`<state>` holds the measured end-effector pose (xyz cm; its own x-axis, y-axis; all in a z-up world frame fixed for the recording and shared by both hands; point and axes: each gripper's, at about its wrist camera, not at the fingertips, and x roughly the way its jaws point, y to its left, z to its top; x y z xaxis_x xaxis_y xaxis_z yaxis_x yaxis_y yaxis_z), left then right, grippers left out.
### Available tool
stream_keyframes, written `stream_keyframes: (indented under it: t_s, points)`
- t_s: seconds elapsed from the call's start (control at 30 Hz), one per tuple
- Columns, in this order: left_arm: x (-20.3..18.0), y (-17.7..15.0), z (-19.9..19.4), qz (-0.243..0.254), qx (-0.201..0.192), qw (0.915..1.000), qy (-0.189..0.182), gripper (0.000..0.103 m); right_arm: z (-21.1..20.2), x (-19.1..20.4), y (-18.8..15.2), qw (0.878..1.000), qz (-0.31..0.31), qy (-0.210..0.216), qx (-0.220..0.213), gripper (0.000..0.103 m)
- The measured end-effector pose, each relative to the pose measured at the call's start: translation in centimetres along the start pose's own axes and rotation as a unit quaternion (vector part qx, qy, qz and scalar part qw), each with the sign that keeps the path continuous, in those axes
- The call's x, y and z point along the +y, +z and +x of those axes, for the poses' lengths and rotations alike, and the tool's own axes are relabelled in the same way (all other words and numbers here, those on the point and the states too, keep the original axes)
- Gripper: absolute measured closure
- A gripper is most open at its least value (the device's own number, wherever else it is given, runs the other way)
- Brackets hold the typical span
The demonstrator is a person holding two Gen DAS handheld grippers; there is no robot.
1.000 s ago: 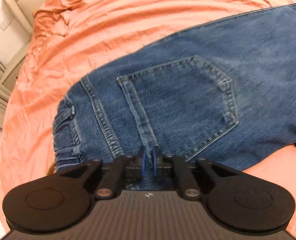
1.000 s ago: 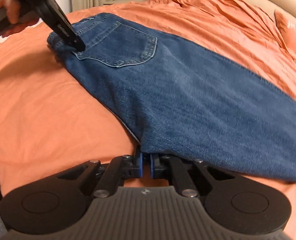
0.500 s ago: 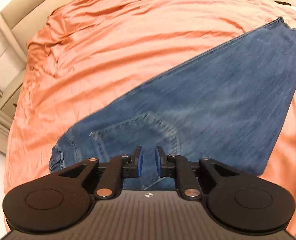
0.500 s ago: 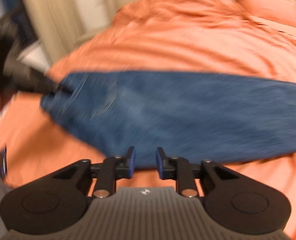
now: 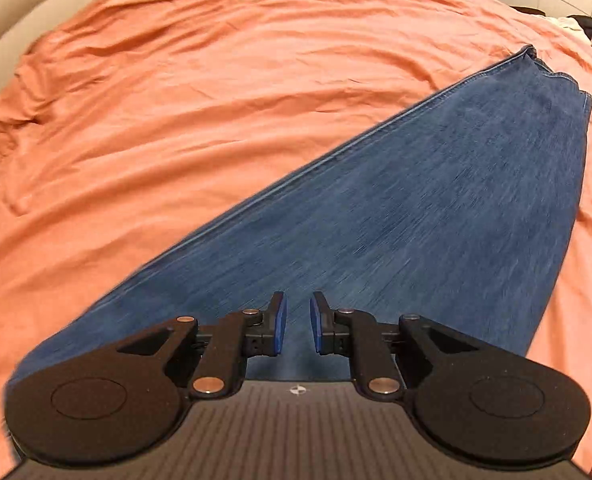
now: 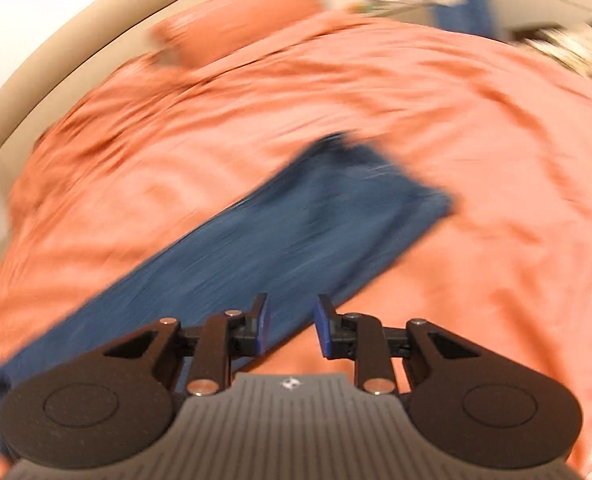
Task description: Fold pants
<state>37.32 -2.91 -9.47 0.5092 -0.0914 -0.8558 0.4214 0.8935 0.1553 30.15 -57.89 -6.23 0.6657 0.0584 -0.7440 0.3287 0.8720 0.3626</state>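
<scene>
- The jeans [image 5: 416, 216] lie flat on the orange bedspread [image 5: 199, 92], legs stacked, long axis running diagonally from below my grippers up-right to the hems.
- My left gripper [image 5: 297, 322] hovers over the denim, jaws spread, empty.
- My right gripper [image 6: 289, 326], also spread and empty, sits at the jeans' [image 6: 296, 232] lower edge, nearer the hems, I judge.
- The waistband is cut off; the right view is badly blurred.

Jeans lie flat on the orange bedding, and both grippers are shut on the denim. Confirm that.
Not quite. The jeans do lie flat on the orange bedding, but both wrist views show the left gripper and right gripper open, fingers apart, gripping nothing.
</scene>
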Motion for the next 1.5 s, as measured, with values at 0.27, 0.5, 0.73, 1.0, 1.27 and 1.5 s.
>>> stream_keyframes:
  t_s: [0.27, 0.5, 0.73, 1.0, 1.27, 1.5]
  points:
    - [-0.8, 1.4, 6.3, -0.03, 0.036, 0.9988, -0.014, 0.084, 7.0, -7.9, 5.5, 0.993, 0.121, 0.014, -0.008, 0.068]
    - [0.2, 1.3, 7.4, -0.06, 0.033, 0.997, -0.037, 0.084, 13.2, -9.7, 6.6, 0.984, 0.171, 0.046, 0.002, 0.068]
    - [0.0, 1.4, 7.3, -0.051, 0.03, 0.9978, -0.032, 0.084, 8.4, -7.5, 8.4, 0.992, 0.087, 0.047, -0.075, 0.103]
    - [0.2, 1.3, 6.7, -0.064, 0.023, 0.9974, -0.025, 0.076, 9.8, -9.2, 6.4, 0.996, 0.07, -0.038, -0.03, 0.103]
    - [-1.4, 2.9, 4.8, -0.04, 0.001, 0.9968, -0.069, 0.06, 7.8, -11.0, 6.2, 0.993, 0.107, 0.008, -0.042, 0.063]
    - [-6.4, 5.3, 5.6, 0.009, -0.011, 0.9938, -0.111, 0.06, 8.4, -13.1, 3.5, 0.976, 0.196, 0.091, 0.005, 0.055]
